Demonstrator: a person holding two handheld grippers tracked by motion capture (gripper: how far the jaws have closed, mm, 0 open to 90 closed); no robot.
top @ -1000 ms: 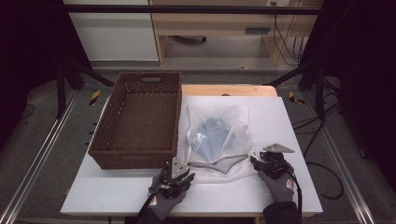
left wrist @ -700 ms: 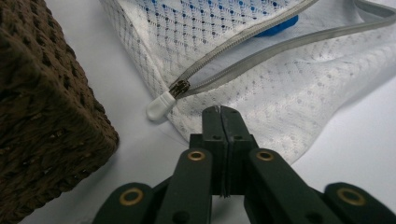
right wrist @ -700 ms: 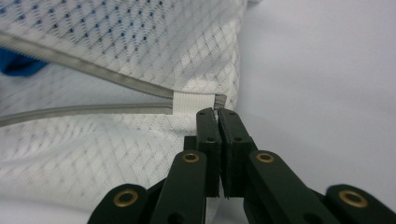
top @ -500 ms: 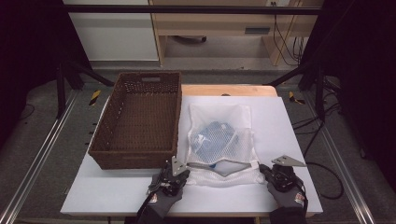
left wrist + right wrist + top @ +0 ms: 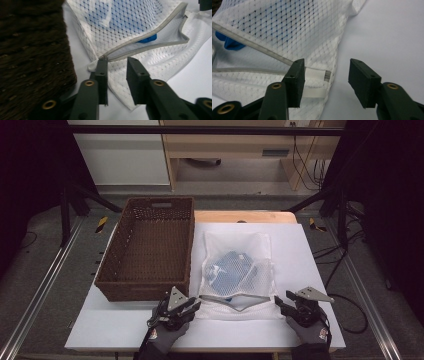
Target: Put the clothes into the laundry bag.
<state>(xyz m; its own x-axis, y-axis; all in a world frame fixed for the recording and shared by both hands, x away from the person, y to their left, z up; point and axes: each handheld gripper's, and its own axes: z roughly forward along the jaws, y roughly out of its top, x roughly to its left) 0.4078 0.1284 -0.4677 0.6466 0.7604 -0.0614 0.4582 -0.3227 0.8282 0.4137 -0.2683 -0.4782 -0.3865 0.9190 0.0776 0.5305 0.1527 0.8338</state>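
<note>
A white mesh laundry bag (image 5: 237,270) lies flat on the white table with a blue garment (image 5: 231,271) inside. Its zipped mouth (image 5: 235,301) gapes toward the front edge. My left gripper (image 5: 192,304) is at the bag's front left corner. In the left gripper view its jaws (image 5: 117,67) stand apart over the mesh corner (image 5: 120,82), just short of the zipper end (image 5: 105,58). My right gripper (image 5: 281,304) is at the front right corner. It is open (image 5: 326,72), its left jaw beside the bag's white fabric tab (image 5: 317,74). The blue garment (image 5: 230,42) peeks from the mouth.
A brown wicker basket (image 5: 145,287) stands empty just left of the bag, its near wall close to my left gripper. Bare white table (image 5: 310,255) lies right of the bag and along the front edge (image 5: 235,330). Metal rails and cables flank the table.
The right gripper has drawn back from the bag's right edge toward the front of the table. The bag has settled flatter and shifted slightly. The left gripper has barely moved.
</note>
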